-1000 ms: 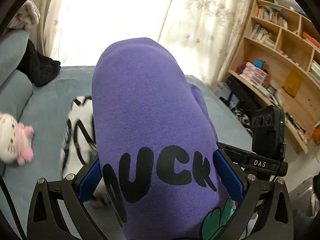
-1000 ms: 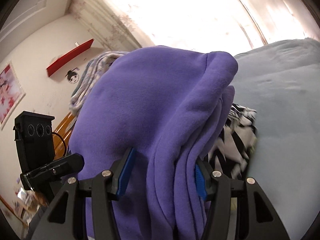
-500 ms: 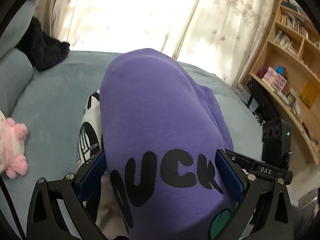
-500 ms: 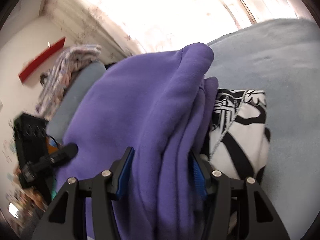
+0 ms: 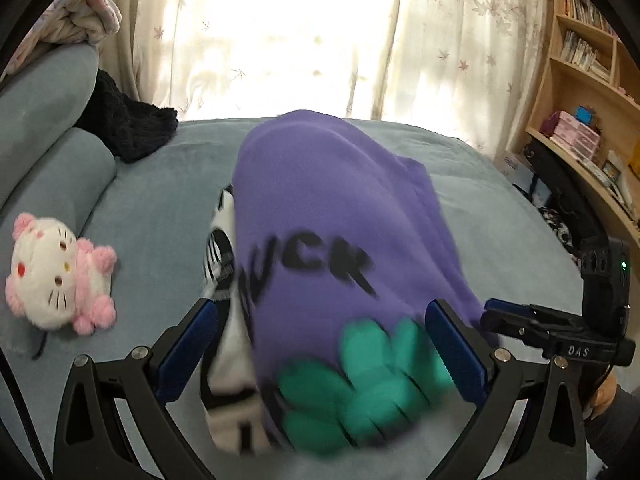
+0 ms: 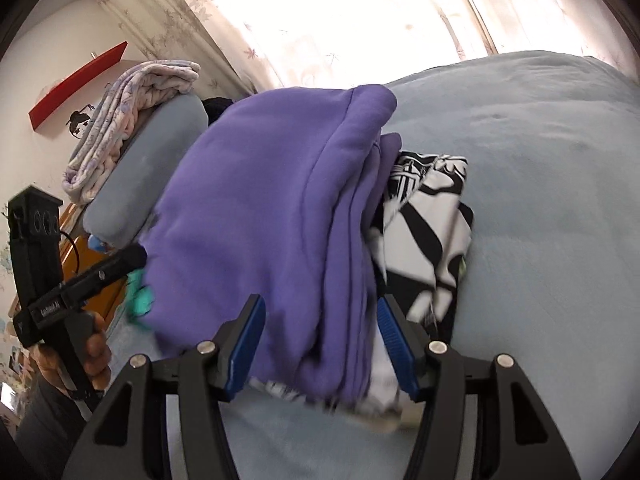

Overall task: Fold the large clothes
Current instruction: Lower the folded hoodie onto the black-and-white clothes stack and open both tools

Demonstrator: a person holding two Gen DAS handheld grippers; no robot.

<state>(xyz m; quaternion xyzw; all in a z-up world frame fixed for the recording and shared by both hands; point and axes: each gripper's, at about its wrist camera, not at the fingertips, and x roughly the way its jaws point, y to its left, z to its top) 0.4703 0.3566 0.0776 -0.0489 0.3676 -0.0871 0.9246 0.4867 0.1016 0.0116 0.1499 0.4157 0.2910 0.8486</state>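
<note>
We have lowered the folded purple sweatshirt [image 5: 340, 216] onto the black-and-white garment [image 6: 428, 216] on the blue bed [image 5: 160, 184]. Its printed end has slid outward, toward 12 o'clock. The left gripper [image 5: 320, 340] no longer presses it: its blue pads [image 5: 188, 348] stand clear. The right gripper [image 6: 320, 344] has just been opening, the sweatshirt's folded edge between its jaws.

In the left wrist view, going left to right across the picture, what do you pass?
Plush cat → black and white garment → purple sweatshirt → the other handheld tool → wooden bookshelf.
</note>
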